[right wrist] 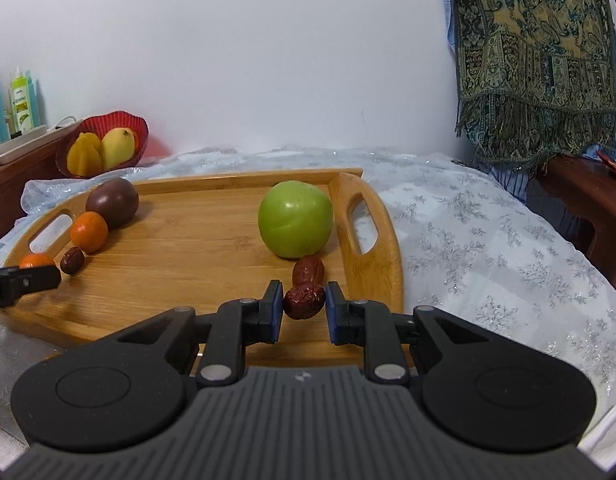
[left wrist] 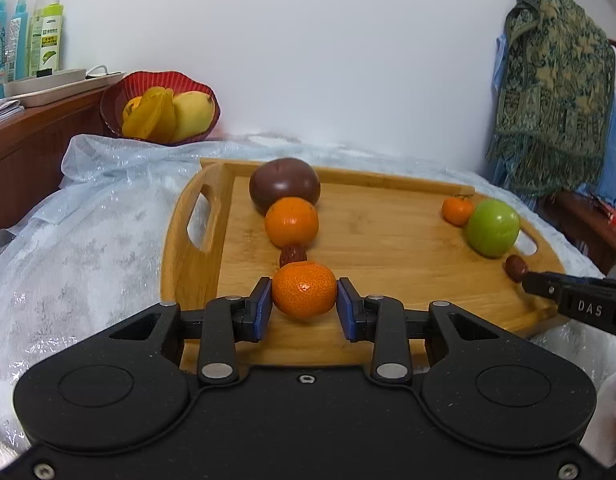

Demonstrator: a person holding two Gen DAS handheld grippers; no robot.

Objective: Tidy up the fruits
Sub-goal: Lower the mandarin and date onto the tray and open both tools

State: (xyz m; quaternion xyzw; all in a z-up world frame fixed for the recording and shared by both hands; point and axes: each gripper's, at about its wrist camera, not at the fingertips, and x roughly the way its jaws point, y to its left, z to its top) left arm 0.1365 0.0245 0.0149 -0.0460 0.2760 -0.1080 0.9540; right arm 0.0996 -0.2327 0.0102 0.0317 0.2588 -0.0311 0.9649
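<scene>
Over the wooden tray (left wrist: 387, 240) both grippers tilt downward. Left gripper (left wrist: 304, 300) clamps a mandarin (left wrist: 304, 290) at the near end of a row: date (left wrist: 293, 255), orange (left wrist: 292, 222), dark plum (left wrist: 284, 189), running away toward the far rim. Right gripper (right wrist: 304, 300) pinches a date (right wrist: 304, 301) lying crosswise between its pads, just in front of another date (right wrist: 308, 270) and a green apple (right wrist: 295, 218). Only the left view shows a small mandarin (left wrist: 456, 210) beyond the apple.
</scene>
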